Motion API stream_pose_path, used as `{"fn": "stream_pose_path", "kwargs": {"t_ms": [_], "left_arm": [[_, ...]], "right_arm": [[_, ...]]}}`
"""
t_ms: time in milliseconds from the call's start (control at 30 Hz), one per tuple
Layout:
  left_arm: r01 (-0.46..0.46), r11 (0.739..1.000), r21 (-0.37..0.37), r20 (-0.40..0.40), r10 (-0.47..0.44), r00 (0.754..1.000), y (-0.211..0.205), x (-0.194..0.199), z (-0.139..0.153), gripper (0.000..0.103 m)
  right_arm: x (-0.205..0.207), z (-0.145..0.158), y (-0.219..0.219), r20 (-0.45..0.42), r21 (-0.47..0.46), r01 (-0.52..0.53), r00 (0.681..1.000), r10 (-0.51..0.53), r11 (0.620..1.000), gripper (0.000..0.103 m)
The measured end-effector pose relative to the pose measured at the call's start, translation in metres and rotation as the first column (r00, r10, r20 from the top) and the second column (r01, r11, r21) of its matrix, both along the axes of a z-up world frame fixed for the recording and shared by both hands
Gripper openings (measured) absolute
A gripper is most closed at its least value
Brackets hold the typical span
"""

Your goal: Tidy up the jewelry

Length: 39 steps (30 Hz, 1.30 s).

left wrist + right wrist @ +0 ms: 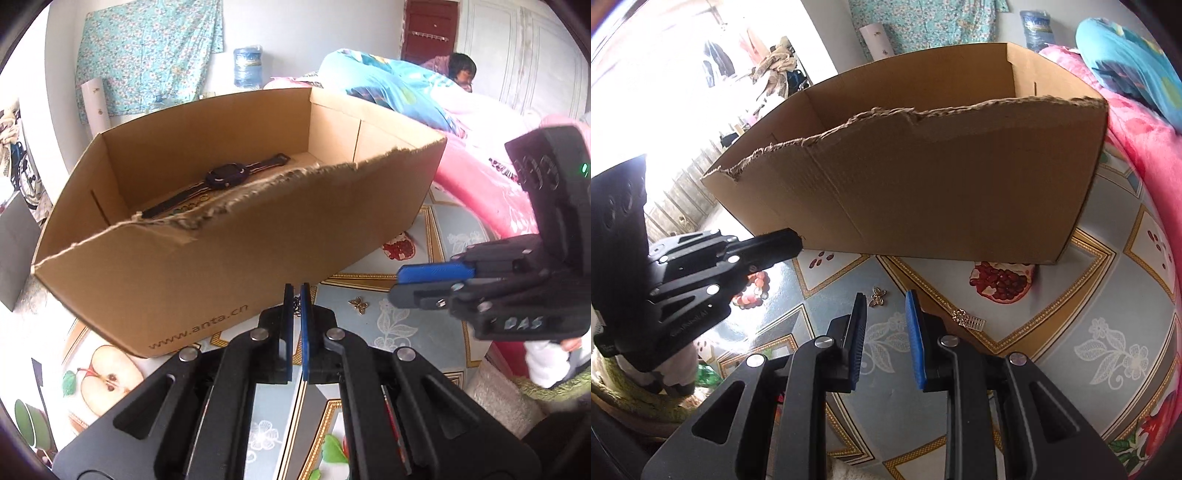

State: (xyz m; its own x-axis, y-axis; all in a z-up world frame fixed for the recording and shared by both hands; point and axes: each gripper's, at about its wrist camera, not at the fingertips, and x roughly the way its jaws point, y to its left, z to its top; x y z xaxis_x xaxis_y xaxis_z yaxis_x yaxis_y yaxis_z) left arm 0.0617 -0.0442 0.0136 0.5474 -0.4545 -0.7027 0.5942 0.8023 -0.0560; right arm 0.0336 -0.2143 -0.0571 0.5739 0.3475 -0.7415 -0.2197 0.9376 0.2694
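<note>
Left gripper [297,295] pinched on thin chain [296,307] beside cardboard box [229,236]; right gripper [886,299] parted, empty; chain may snag torn rim and slip.

1. Your cardboard box [236,236] stands open-topped on the bench, its near wall torn ragged along the top edge.
2. A dark watch [224,175] lies flat on the box floor, strap stretched out lengthwise.
3. A small gold butterfly charm [877,296] lies flat on the bench, just in front of the box.
4. A gold flower-topped hair comb [968,320] lies to the right of the butterfly, well apart from it.
5. A thin dark chain [296,305] shows between your left fingers.
</note>
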Motion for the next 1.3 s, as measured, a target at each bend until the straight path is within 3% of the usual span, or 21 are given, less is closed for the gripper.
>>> {"fn": "stream_pose_path", "kwargs": {"t_ms": [400, 467, 533, 967, 1067, 1167, 1300], "left_arm": [[-0.024, 1.0, -0.018, -0.011, 0.024, 1.0, 0.013, -0.002, 0.002, 0.003], [-0.026, 0.999, -0.022, -0.009, 0.026, 1.0, 0.014, -0.001, 0.002, 0.003], [-0.029, 0.999, -0.028, -0.01, 0.029, 1.0, 0.015, -0.001, 0.002, 0.003], [-0.03, 0.998, -0.056, 0.001, 0.031, 1.0, 0.021, -0.005, 0.006, 0.003], [-0.018, 0.997, -0.08, 0.003, 0.018, 1.0, 0.023, -0.009, 0.011, 0.003], [0.011, 0.988, -0.154, 0.002, -0.011, 1.0, 0.027, -0.014, 0.024, 0.003], [0.054, 0.978, -0.201, 0.066, -0.042, 0.997, 0.029, -0.022, 0.051, 0.003]], "right_arm": [[0.012, -0.007, 0.049, 0.059, -0.228, -0.02, 0.998, 0.034, 0.974, 0.021], [0.01, -0.008, 0.057, 0.063, -0.249, -0.033, 0.997, 0.05, 0.968, 0.009], [0.01, -0.007, 0.061, 0.06, -0.253, -0.03, 0.997, 0.047, 0.967, 0.007], [0.008, 0.004, 0.044, 0.025, -0.118, 0.02, 1.0, -0.017, 0.993, 0.007], [0.002, 0.016, 0.034, 0.041, -0.087, 0.024, 0.999, -0.02, 0.996, 0.007], [-0.01, 0.035, 0.027, 0.08, -0.061, 0.02, 0.997, -0.016, 0.998, 0.007], [-0.02, 0.067, 0.021, 0.144, 0.0, 0.019, 0.989, -0.019, 1.0, 0.007]]}}
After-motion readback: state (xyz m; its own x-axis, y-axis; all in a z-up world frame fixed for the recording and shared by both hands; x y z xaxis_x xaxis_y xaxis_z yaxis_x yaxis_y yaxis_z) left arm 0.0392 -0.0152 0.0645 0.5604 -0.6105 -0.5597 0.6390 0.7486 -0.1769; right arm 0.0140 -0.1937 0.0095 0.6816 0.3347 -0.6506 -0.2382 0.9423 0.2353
